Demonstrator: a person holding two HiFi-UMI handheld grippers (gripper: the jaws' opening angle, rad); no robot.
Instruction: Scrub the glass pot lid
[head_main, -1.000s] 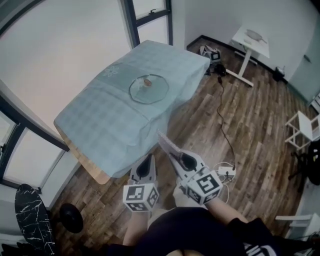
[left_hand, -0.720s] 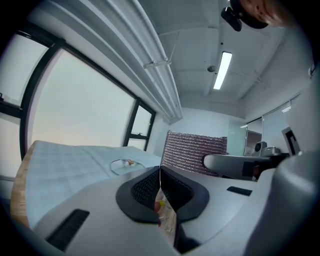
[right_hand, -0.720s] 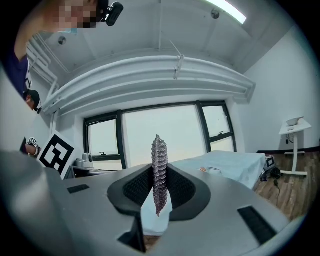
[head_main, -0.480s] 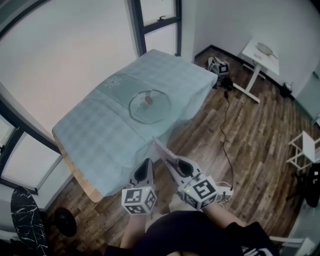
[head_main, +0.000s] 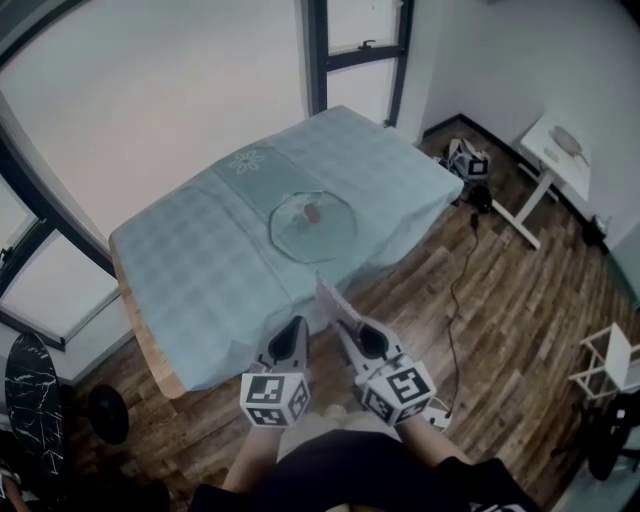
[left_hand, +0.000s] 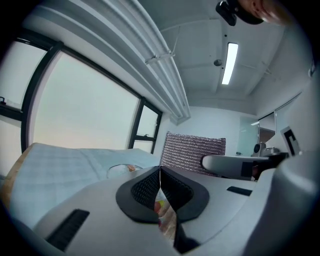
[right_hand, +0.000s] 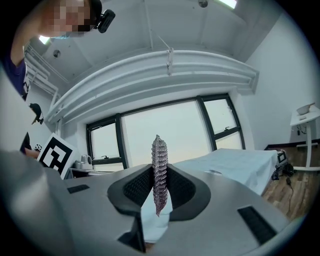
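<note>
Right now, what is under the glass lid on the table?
The glass pot lid lies flat on a pale blue checked tablecloth, which shows through the glass. The tabletop below is hidden by that cloth; only a wooden edge peeks out at one side.
</note>
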